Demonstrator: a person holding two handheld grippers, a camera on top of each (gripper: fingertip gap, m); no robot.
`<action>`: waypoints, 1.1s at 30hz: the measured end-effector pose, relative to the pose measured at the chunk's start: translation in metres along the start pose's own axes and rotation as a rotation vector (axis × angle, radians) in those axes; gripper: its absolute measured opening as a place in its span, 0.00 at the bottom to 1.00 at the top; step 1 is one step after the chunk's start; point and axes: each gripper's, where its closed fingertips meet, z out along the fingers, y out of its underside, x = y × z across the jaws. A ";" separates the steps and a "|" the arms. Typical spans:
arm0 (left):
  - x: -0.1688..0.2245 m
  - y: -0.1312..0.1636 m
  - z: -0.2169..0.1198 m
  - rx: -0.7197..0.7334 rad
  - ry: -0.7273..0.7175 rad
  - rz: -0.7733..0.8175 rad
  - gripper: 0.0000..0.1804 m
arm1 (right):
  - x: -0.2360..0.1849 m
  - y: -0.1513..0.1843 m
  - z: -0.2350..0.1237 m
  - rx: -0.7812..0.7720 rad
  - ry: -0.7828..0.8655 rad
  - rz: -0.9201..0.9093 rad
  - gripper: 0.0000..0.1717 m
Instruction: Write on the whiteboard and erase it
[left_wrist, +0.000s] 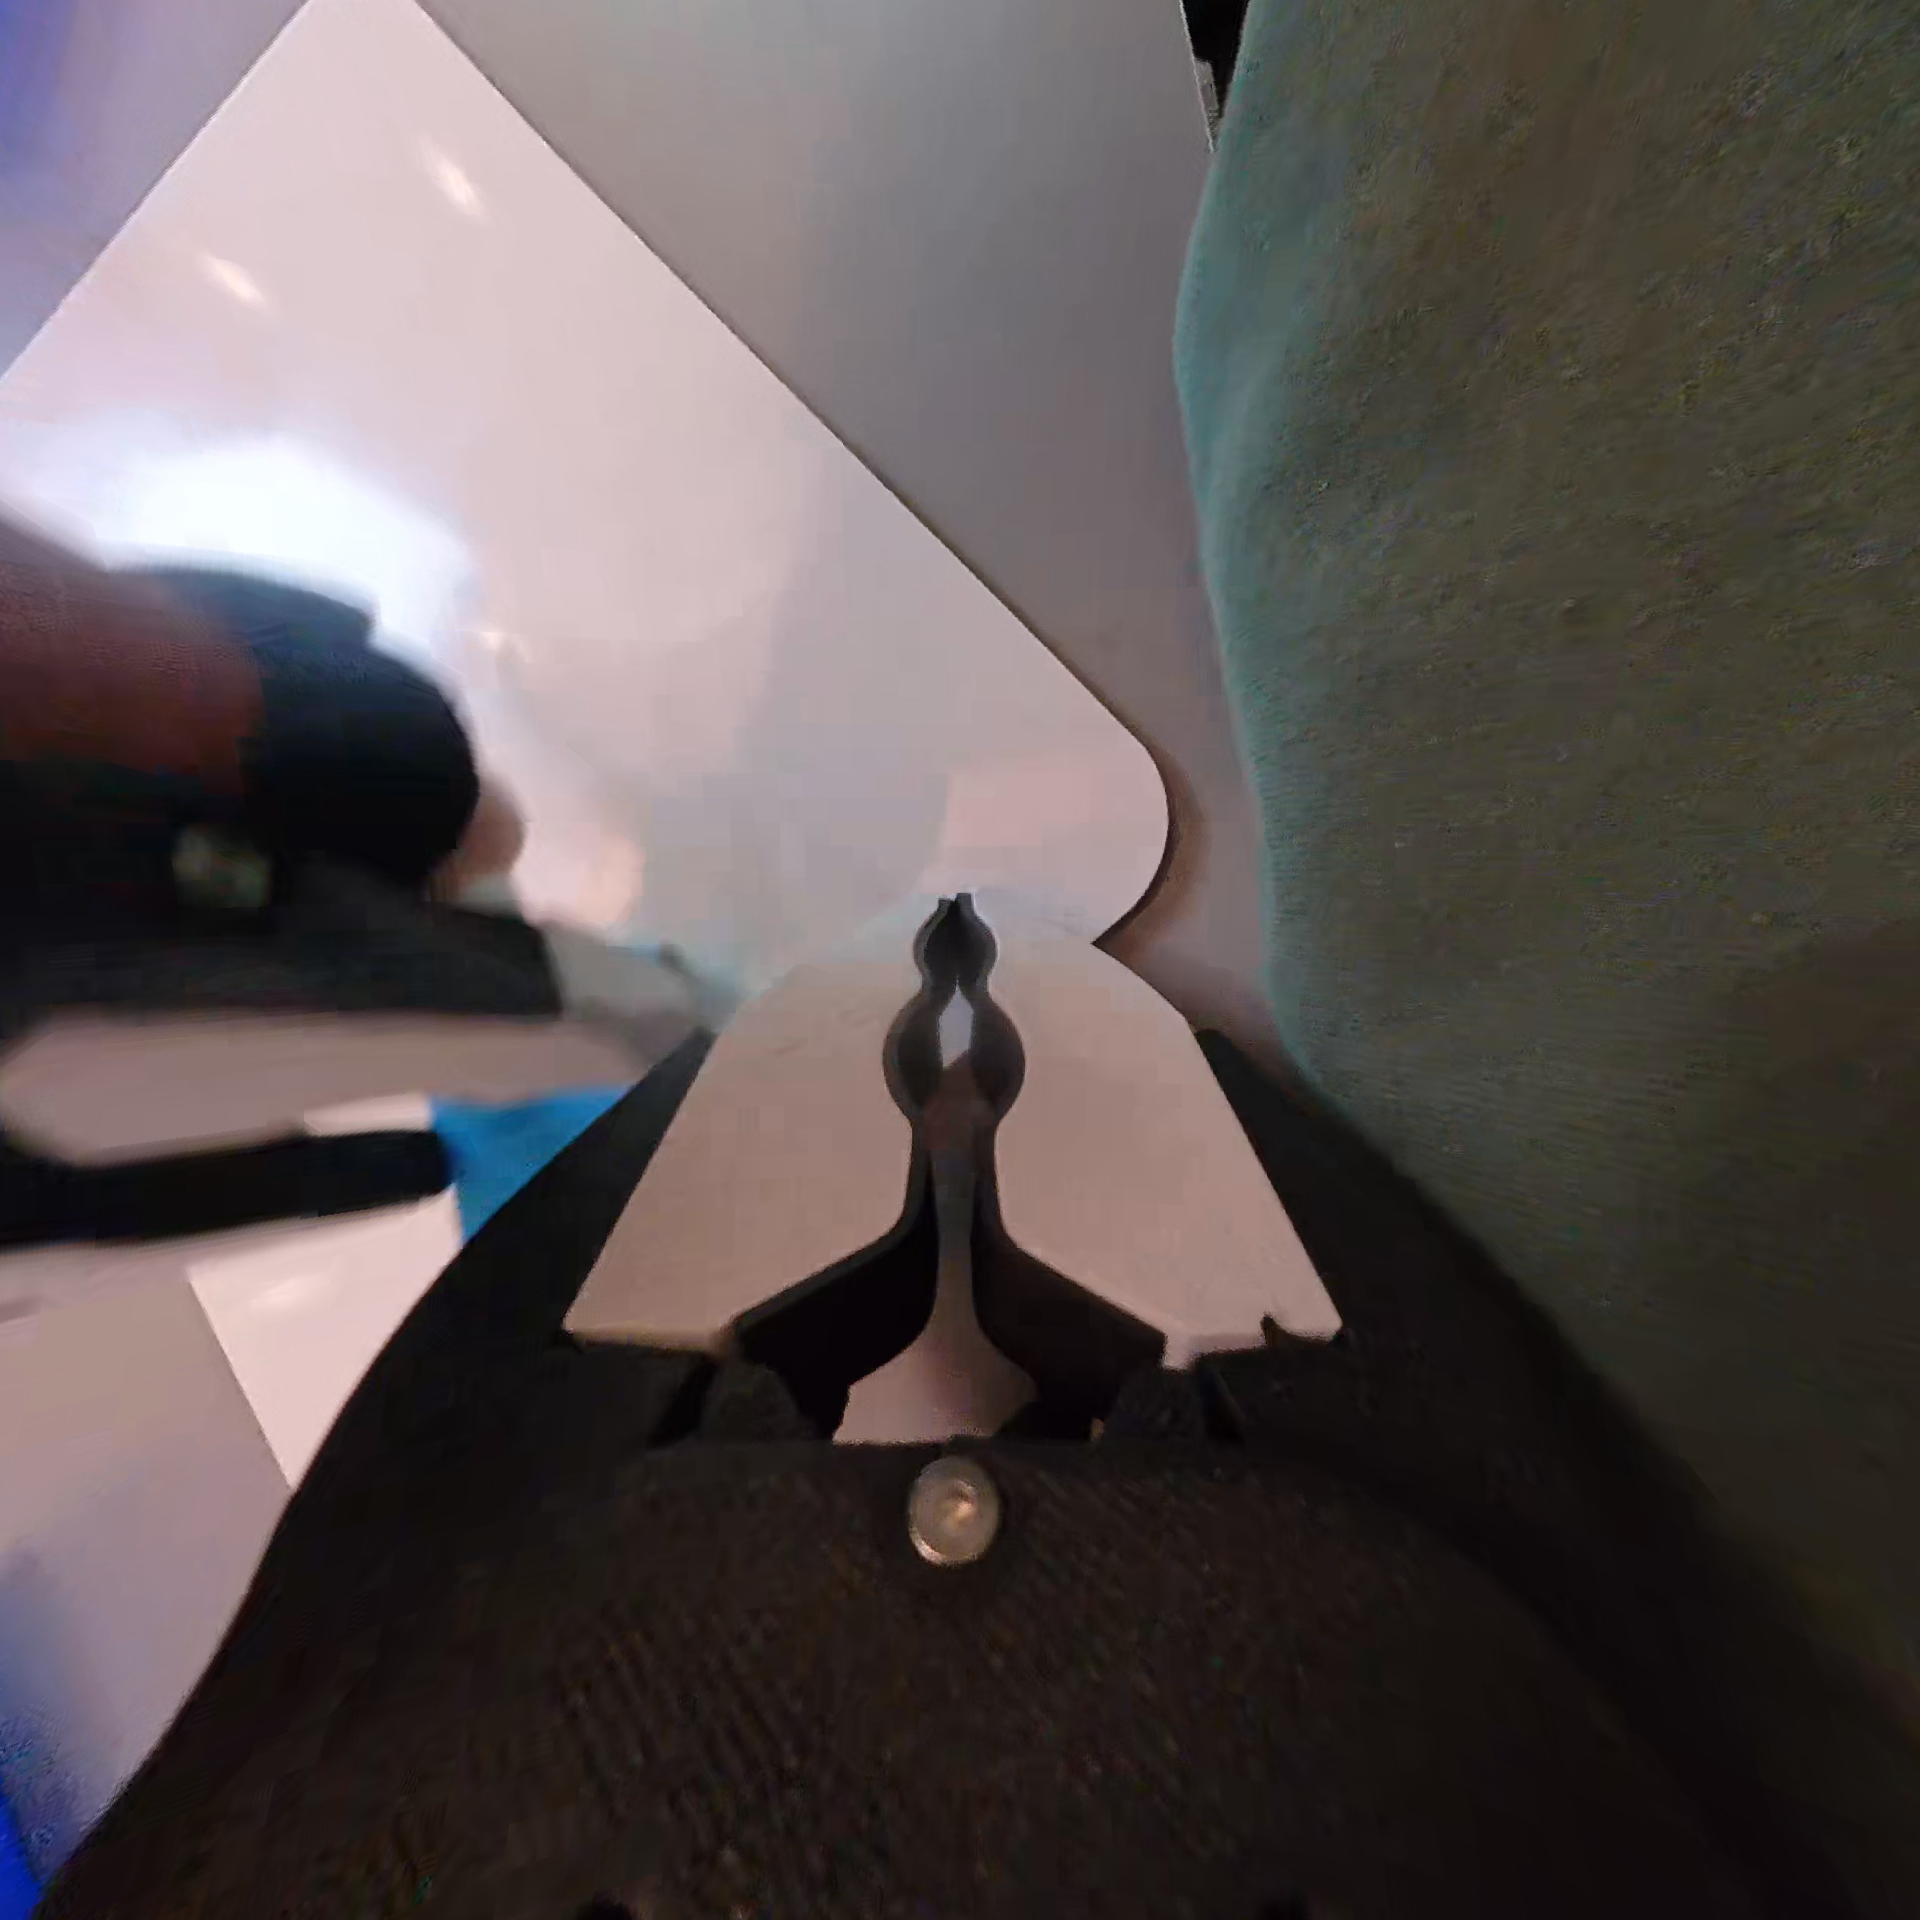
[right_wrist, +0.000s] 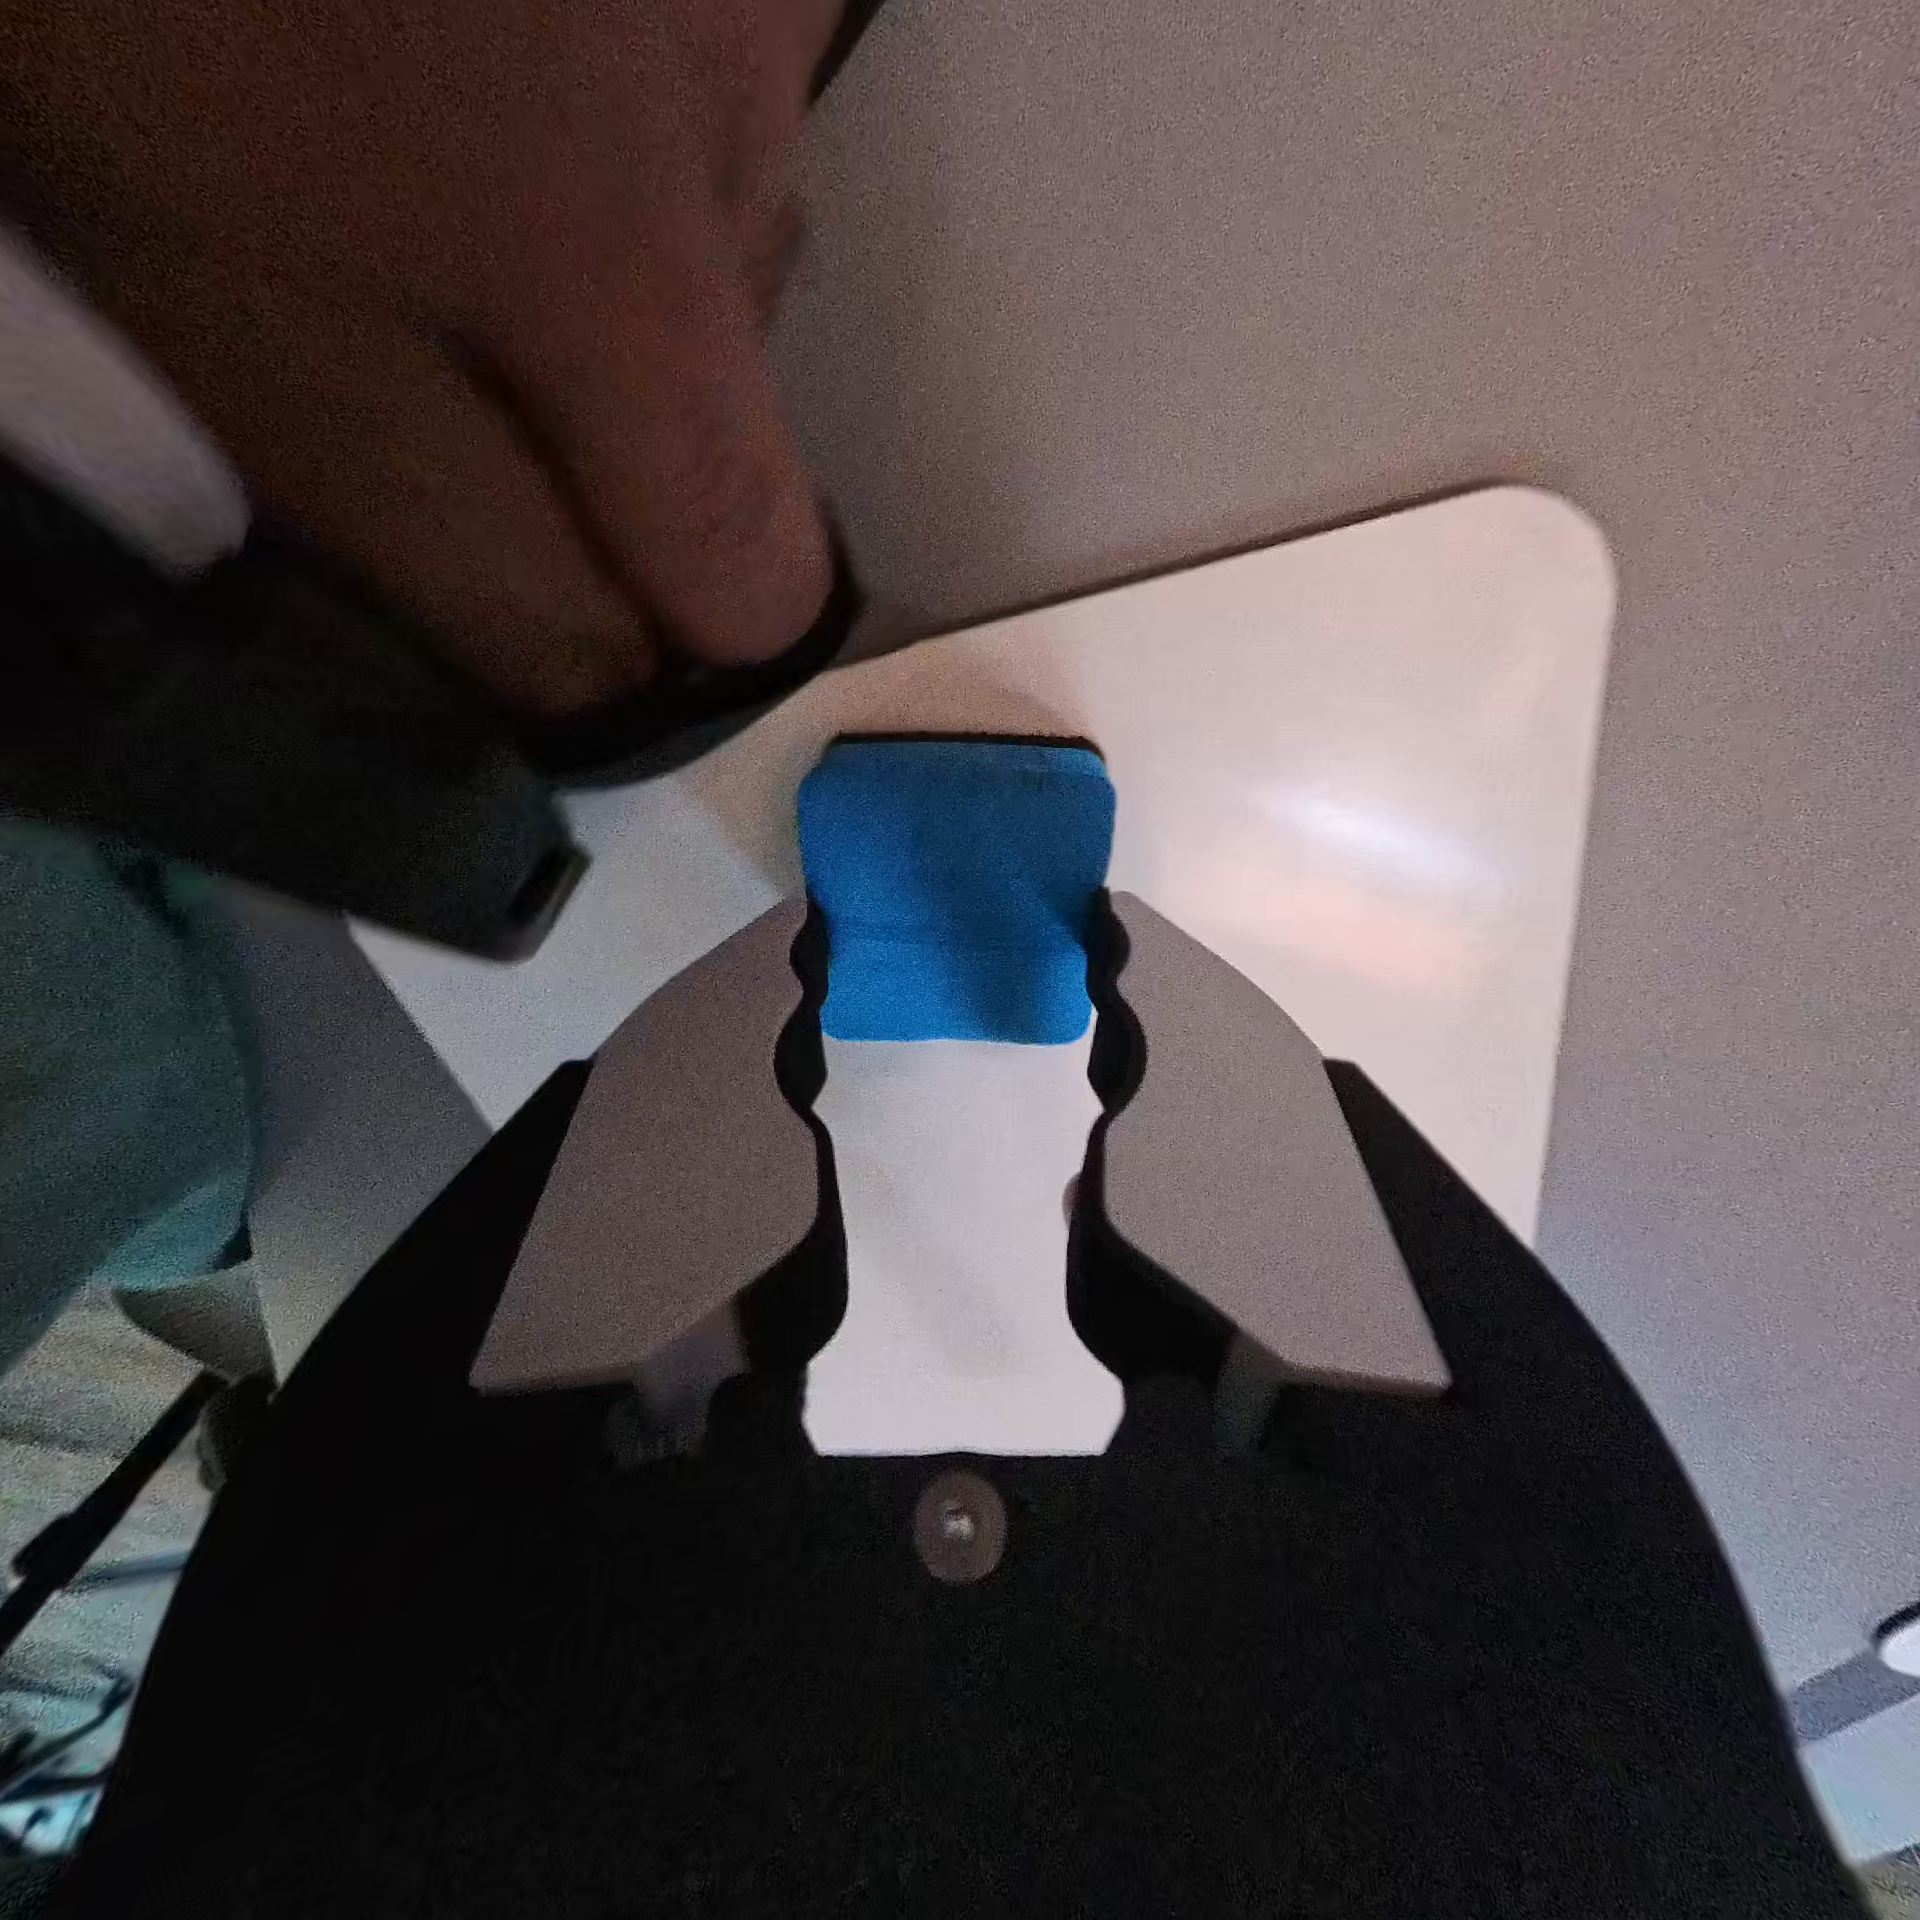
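Observation:
The white whiteboard lies flat on a grey table. My right gripper is shut on a blue eraser with a dark underside. Both pads press its sides, and its far end rests on the board. In the left wrist view my left gripper is shut, with nothing showing between its tips. The tips sit on the whiteboard near its rounded corner. The right gripper's blurred body and the eraser show at the left of that view.
A hand holds the left gripper's dark body over the board's left part. A person's grey-green clothing fills the right of the left wrist view. The table surrounds the board.

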 end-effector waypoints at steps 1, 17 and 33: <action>0.000 0.001 -0.001 -0.002 -0.002 -0.002 0.00 | -0.007 0.011 -0.001 -0.012 -0.030 0.010 0.28; 0.001 -0.001 0.001 0.001 0.013 0.000 0.01 | 0.034 0.008 0.000 0.062 0.038 0.183 0.28; -0.001 -0.001 0.000 0.021 0.039 -0.021 0.00 | 0.191 0.260 -0.018 0.095 0.164 1.059 0.29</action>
